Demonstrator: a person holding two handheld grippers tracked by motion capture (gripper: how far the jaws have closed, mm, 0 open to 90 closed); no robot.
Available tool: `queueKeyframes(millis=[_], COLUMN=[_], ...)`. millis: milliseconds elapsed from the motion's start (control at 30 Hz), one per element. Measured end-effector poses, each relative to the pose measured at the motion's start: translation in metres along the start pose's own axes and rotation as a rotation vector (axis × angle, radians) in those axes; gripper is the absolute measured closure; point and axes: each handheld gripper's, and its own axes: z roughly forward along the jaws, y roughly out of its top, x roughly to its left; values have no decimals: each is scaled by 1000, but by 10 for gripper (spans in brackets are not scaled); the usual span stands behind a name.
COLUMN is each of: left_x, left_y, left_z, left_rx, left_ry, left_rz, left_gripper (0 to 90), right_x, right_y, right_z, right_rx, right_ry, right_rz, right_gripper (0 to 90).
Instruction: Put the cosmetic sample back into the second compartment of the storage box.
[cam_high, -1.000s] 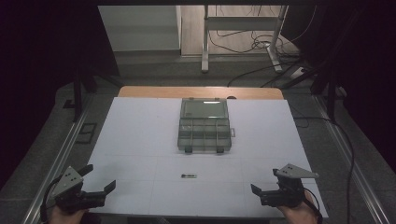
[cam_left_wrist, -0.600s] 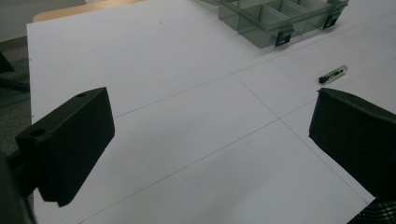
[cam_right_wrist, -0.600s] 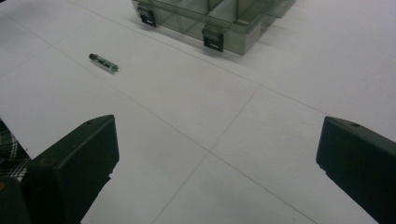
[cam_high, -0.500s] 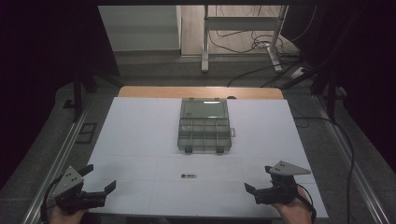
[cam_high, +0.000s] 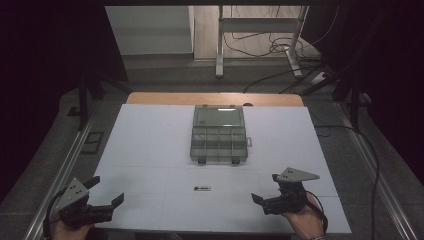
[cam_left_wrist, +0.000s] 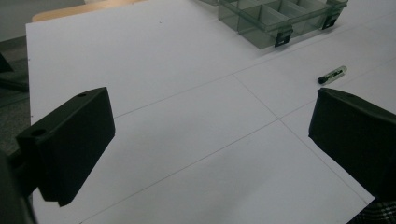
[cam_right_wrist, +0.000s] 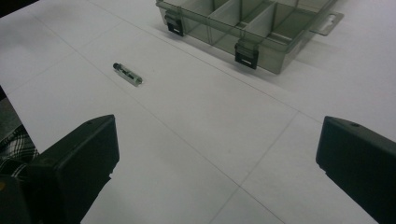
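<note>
We've got the small metal pin (cam_high: 202, 188) lying flat on the white table (cam_high: 150, 140), near the front edge, between both grippers and just short of the open compartment box (cam_high: 218, 145). Left gripper (cam_high: 100, 196) sits at the front-left corner, fingers wide apart w/ nothing in them; right gripper (cam_high: 266, 187) at front-right, fingers also spread and empty, aimed roughly toward the pin. In the right gripper view the pin (cam_right_wrist: 127, 74) lies up and left of the fingers (cam_right_wrist: 74, 163), well apart, so no contact yet. Risk from here, as we judge it: the pin's thin and round, so a low or off-centre close could roll it away or flick it, and a steep approach could jam the tips into the table. Box (cam_right_wrist: 247, 28) is close behind, so overshoot may knock it. Vs the earlier frames, the right gripper has crept in toward centre; left gripper, pin & box look unchanged
</note>
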Motion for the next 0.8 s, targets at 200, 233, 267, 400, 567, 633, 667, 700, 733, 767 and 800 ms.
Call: queueKeyframes(millis=[200,233,267,400,567,633,667,700,733,767,800], left_x=[0,0,0,0,0,0,0,0,0,0,0], left_y=[0,0,0,0,0,0,0,0,0,0,0], left_z=[0,0,0,0,0,0,0,0,0,0,0], left_rx=[2,2,2,2,3,3,3,3,3,3,3], left_ry=[-1,-1,-1,-3,-5,-5,-6,-5,-6,-6,-6], left_rz=[4,4,4,3,3,2,2,3,2,2,2], left_gripper=[10,11,11,11,12,12,12,12,12,12,12], right_x=[3,4,4,7,8,9,9,10,10,10,10], right_y=[6,7,8,11,16,17,17,18,18,19,19], right_z=[9,11,12,20,28,32,34,36,38,40,42], right_rx=[12,15,20,23,28,35,40,45,47,55,58], right_ry=[25,25,26,39,41,43,45,44,49,52,57], right_rz=[-19,-24,-28,-36,-35,-38,-42,-46,-47,-49,-51], right_gripper=[0,0,0,0,0,0,0,0,0,0,0])
